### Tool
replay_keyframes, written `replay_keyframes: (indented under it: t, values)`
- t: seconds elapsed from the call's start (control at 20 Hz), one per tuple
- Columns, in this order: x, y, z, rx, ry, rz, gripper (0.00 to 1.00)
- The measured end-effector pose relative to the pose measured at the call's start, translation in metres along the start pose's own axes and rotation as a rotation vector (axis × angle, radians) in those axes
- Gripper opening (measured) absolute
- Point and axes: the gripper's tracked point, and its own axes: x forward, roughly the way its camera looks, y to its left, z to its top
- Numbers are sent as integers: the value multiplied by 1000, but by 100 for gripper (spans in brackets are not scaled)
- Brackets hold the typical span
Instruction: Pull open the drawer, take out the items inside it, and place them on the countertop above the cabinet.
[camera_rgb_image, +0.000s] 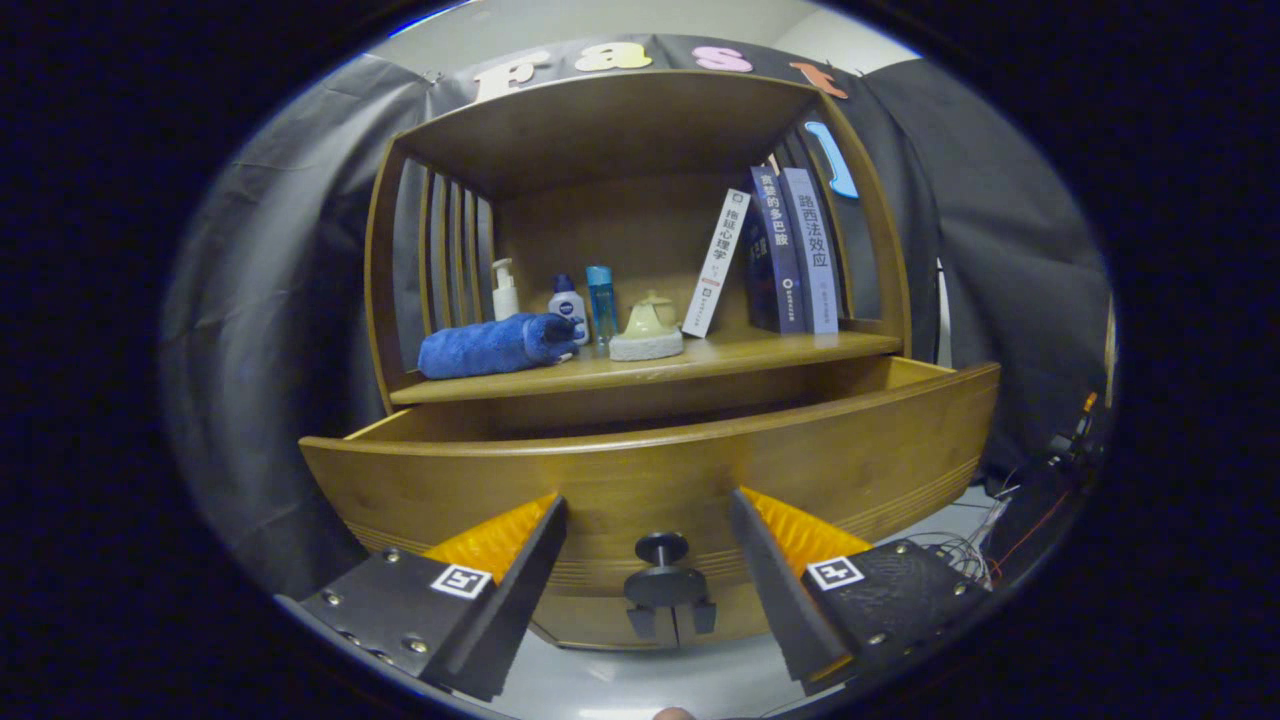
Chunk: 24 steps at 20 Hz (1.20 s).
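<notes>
Here the gripper stood wide open, fingers spread apart and holding nothing. Between them, set lower on the drawer front, sat the dark knob, touched by neither finger. The drawer was pulled out from the wooden cabinet; its inside was hidden behind the front panel, contents not visible. Beyond it, on the surface above, lay a rolled blue towel, three small bottles, a pale teapot on a pad, and books leaning toward the right wall.
</notes>
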Motion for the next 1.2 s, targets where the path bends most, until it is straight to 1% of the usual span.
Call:
replay_keyframes:
  t: [0.45,0.65,0.75,1.0,1.2]
  values:
    - [56,5,6,58,60,-5,99]
    - [76,3,6,3,88,-15,99]
    - [83,3,6,-16,102,-19,98]
    - [97,2,6,-19,124,-18,98]
    - [99,2,4,-6,146,-14,98]
